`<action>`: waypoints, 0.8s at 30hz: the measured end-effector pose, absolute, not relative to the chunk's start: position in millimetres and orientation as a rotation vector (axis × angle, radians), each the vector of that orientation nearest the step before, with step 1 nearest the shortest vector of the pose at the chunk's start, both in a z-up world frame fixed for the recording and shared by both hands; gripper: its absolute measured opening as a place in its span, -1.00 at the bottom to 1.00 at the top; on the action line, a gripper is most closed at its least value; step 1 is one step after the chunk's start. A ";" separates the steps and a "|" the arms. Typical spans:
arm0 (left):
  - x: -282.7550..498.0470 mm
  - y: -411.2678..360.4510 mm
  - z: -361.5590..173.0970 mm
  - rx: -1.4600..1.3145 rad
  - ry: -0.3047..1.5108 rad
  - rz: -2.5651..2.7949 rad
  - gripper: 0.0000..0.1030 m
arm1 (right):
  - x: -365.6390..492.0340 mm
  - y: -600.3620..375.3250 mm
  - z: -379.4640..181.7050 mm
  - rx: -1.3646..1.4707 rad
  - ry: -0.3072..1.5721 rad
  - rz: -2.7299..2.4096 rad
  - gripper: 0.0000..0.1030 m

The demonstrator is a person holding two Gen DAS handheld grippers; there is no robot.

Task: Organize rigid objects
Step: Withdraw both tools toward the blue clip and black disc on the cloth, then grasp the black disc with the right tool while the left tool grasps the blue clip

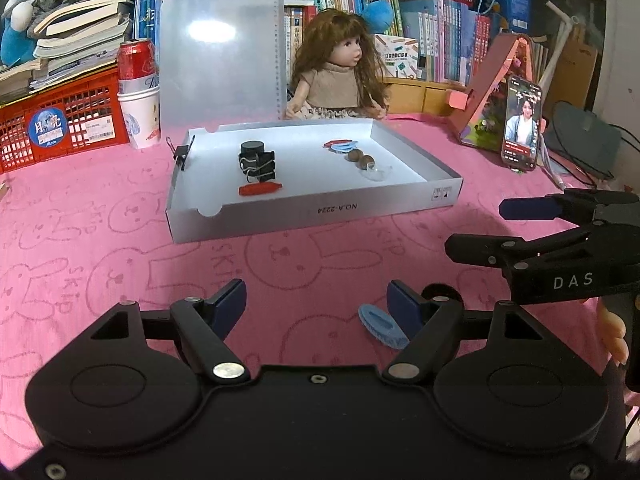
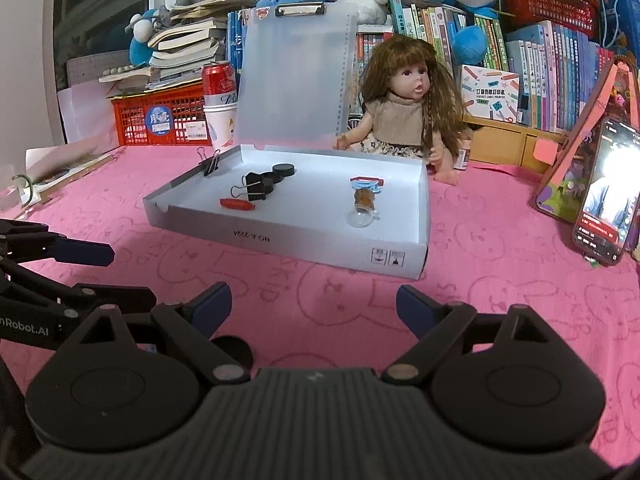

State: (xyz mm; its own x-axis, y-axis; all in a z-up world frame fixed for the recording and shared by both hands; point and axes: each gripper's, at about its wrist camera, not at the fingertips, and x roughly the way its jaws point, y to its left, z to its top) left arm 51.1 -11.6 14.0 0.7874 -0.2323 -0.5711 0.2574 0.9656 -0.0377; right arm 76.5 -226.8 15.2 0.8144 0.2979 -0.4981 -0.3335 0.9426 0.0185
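Observation:
A white shallow box (image 1: 316,210) (image 2: 280,236) lies on the pink cloth. In it are black binder clips and black discs (image 1: 256,160) (image 2: 264,184), a red flat piece (image 1: 260,189) (image 2: 237,203), red and blue flat pieces (image 1: 342,145) (image 2: 366,184), brown balls (image 1: 360,157) and a clear piece (image 2: 360,218). My left gripper (image 1: 316,306) is open and empty, low over the cloth. A blue oval piece (image 1: 380,326) lies by its right finger, with a black disc (image 1: 442,294) behind. My right gripper (image 2: 314,308) is open and empty; it also shows in the left wrist view (image 1: 488,228).
A doll (image 1: 340,72) (image 2: 408,112) sits behind the box. A clipboard (image 1: 220,56), red can on paper cups (image 1: 138,92) and red crate (image 1: 60,120) stand back left. A phone (image 1: 522,122) (image 2: 608,188) leans on a pink stand at right. Books line the back.

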 end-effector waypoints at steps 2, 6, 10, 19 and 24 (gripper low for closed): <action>49.2 -11.2 13.2 0.043 0.612 -0.261 0.48 | 73.8 -226.5 14.0 -0.079 0.520 0.337 0.83; 44.9 -10.9 9.8 0.043 0.624 -0.259 0.48 | 68.5 -226.3 11.4 -0.082 0.525 0.344 0.84; 39.4 -11.2 6.8 0.043 0.630 -0.258 0.48 | 62.0 -226.9 6.9 -0.083 0.530 0.350 0.84; 31.4 -14.3 1.8 0.044 0.643 -0.269 0.48 | 49.7 -223.4 -2.1 -0.118 0.547 0.388 0.84; 32.9 -18.2 -0.8 0.038 0.651 -0.273 0.45 | 47.6 -216.3 -10.0 -0.159 0.557 0.394 0.83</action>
